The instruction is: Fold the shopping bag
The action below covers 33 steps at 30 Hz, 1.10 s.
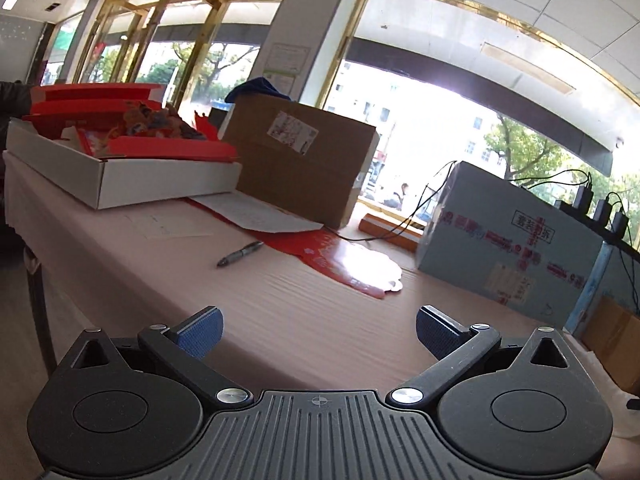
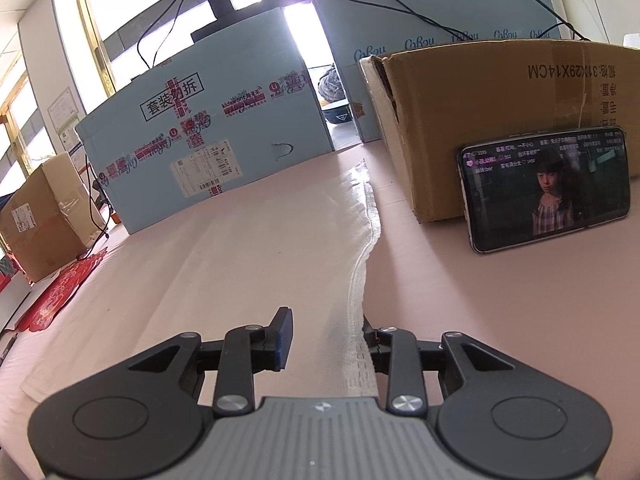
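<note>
The shopping bag is a pale, translucent sheet lying flat on the pink table, with a crinkled sealed edge running away from my right gripper. My right gripper is open and straddles that edge: the left finger stands over the bag, and the right finger is mostly hidden behind the raised edge. My left gripper is open and empty, low over the pink table surface. I cannot make out the bag's outline in the left wrist view.
A light blue carton and a brown box with a phone leaning on it stand behind the bag. In the left wrist view: a pen, red paper, a white tray, a brown box and the blue carton.
</note>
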Each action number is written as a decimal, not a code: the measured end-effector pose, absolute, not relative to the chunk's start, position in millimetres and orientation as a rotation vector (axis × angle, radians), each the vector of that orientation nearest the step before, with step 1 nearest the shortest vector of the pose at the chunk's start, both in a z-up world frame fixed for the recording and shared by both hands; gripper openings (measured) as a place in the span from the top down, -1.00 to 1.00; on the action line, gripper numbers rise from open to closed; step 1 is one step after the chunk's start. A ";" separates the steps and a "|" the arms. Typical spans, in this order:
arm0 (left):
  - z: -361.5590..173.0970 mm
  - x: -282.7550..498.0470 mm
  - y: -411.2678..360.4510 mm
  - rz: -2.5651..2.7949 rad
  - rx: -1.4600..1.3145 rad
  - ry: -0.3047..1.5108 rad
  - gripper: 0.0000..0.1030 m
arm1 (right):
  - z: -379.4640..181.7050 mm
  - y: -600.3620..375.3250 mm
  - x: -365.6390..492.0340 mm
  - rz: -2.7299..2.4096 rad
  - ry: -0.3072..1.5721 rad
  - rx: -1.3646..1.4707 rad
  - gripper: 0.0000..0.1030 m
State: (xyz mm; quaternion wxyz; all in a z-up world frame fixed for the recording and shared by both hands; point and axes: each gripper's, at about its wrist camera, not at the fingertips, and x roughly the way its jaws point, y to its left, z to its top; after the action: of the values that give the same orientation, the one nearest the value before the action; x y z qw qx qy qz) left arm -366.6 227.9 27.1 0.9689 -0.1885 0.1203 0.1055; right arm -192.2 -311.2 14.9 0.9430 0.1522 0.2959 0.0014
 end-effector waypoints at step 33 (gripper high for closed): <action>-13.8 -199.3 51.9 -0.071 0.073 0.605 -1.00 | 57.8 -299.1 -166.3 0.365 0.413 0.458 0.98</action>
State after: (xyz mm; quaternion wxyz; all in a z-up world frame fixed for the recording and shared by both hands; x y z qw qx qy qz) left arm -199.3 51.9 -13.8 0.9534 0.0360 0.2976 -0.0347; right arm -166.3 -299.1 57.8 0.9365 0.2242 0.2020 0.1788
